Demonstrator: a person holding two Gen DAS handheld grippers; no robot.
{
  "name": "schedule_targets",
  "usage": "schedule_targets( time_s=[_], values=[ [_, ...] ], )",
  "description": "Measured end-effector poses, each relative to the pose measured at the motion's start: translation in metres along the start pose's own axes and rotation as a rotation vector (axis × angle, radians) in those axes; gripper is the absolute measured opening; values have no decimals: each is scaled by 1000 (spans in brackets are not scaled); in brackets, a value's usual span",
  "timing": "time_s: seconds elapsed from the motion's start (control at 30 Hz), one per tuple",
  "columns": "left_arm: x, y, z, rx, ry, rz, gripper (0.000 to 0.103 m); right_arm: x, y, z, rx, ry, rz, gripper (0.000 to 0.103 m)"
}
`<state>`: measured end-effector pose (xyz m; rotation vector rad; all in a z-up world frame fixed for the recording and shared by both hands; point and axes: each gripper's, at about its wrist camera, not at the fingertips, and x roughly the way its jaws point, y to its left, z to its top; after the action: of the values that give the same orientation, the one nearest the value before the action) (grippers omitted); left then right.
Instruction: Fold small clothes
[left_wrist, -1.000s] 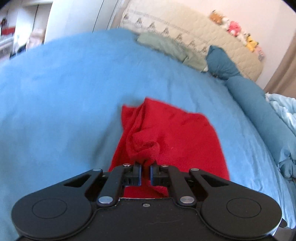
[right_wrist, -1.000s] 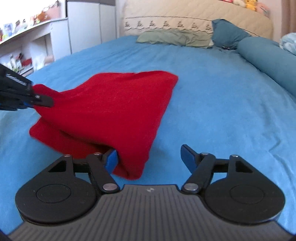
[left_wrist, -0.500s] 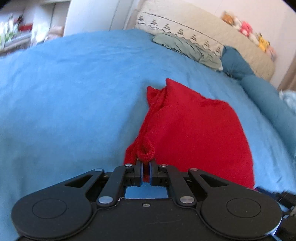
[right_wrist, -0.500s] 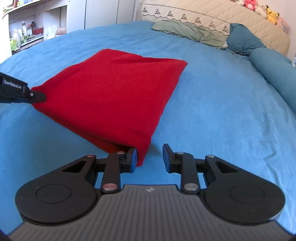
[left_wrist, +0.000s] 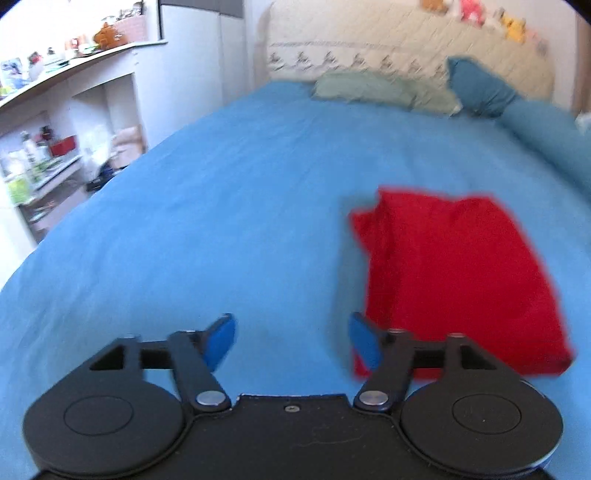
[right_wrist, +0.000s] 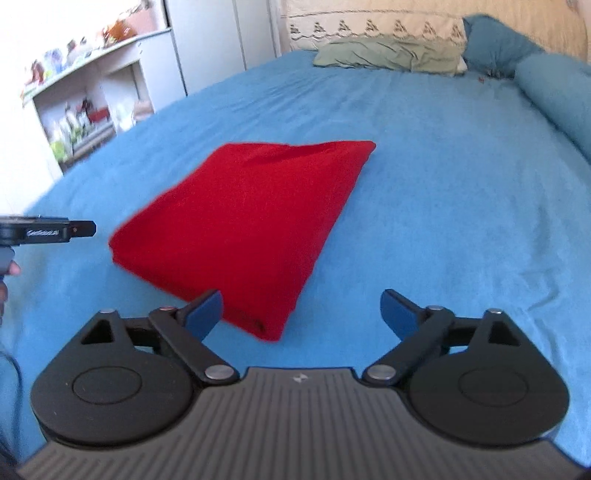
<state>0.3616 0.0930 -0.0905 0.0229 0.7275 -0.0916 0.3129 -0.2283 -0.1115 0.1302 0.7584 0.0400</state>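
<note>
A red folded garment (right_wrist: 247, 229) lies flat on the blue bed sheet (right_wrist: 443, 184). In the left wrist view it (left_wrist: 454, 273) lies to the right of my left gripper (left_wrist: 291, 338), which is open and empty, its right finger beside the garment's near left corner. My right gripper (right_wrist: 301, 312) is open and empty, just in front of the garment's near corner, its left finger at the cloth's edge. The left gripper's tip (right_wrist: 79, 229) shows at the left edge of the right wrist view, apart from the garment.
A green pillow (right_wrist: 388, 55), dark blue pillows (right_wrist: 495, 48) and a blue bolster (right_wrist: 554, 88) lie at the headboard (right_wrist: 373, 22). White shelves (right_wrist: 92, 99) with small items stand left of the bed. Plush toys (left_wrist: 476, 14) sit on the headboard.
My left gripper has let go of the red garment, opened and moved left. My right gripper has opened wider and drawn back. The garment now lies flat and folded.
</note>
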Motion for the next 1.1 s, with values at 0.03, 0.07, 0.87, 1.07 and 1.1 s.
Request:
schedule_targets(
  time_s=[0.03, 0.07, 0.87, 1.07, 1.1],
  values=[
    [2, 2, 12, -4, 0, -49, 100, 1, -4, 9, 29, 3, 21, 103],
    [6, 3, 25, -9, 10, -100, 103, 4, -8, 18, 59, 10, 44, 103],
    [162, -21, 68, -184, 322, -427, 26, 131, -44, 79, 370, 157, 167, 48],
    [113, -39, 75, -120, 241, -421, 22, 90, -33, 91, 323, 95, 185, 40],
    [100, -46, 73, -98, 227, -418, 22, 78, -33, 90, 314, 91, 190, 40]
  ],
)
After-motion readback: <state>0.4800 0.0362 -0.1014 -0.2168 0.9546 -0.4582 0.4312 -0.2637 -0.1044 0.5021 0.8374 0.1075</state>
